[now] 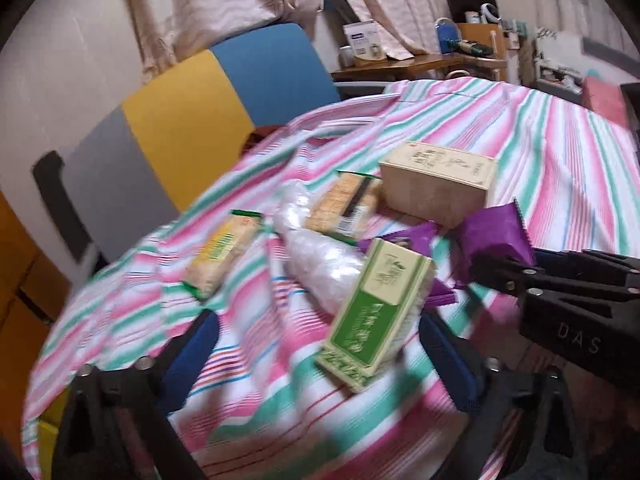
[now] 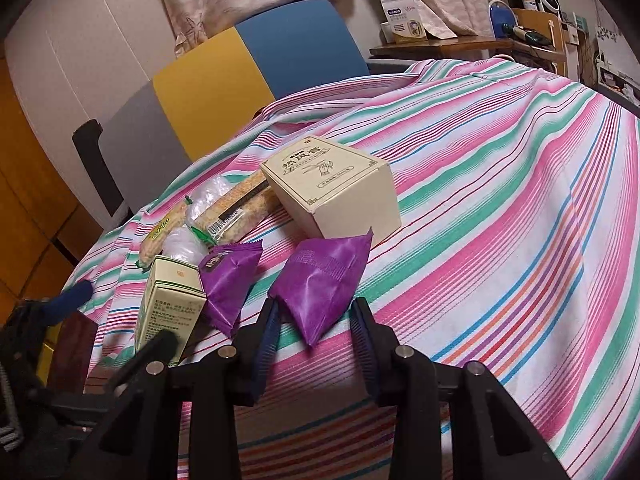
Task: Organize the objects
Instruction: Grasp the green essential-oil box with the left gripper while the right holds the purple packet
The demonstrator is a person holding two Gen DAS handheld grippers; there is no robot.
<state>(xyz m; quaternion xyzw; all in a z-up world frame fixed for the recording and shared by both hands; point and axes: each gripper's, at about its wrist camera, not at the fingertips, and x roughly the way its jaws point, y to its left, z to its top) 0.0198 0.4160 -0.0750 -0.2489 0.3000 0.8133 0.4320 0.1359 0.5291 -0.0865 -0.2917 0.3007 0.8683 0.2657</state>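
On the striped cloth [image 2: 500, 200], my right gripper [image 2: 316, 306] is shut on a purple snack packet [image 2: 324, 280], its blue pads against the packet's near end. That packet [image 1: 496, 236] also shows in the left wrist view, with the right gripper [image 1: 500, 276] reaching in from the right. My left gripper [image 1: 320, 320] stands open around a green and cream box [image 1: 376, 312], with a wide gap at the left pad. A second purple packet [image 2: 228, 280] lies beside the green box [image 2: 172, 300].
A larger cream box [image 2: 336, 196] lies behind the packets. Two cracker packets [image 1: 220, 256] [image 1: 344, 204] and a clear plastic bag [image 1: 316, 256] lie left of it. A grey, yellow and blue chair back [image 2: 248, 80] stands beyond the cloth's far edge, with a cluttered desk [image 2: 440, 46] further back.
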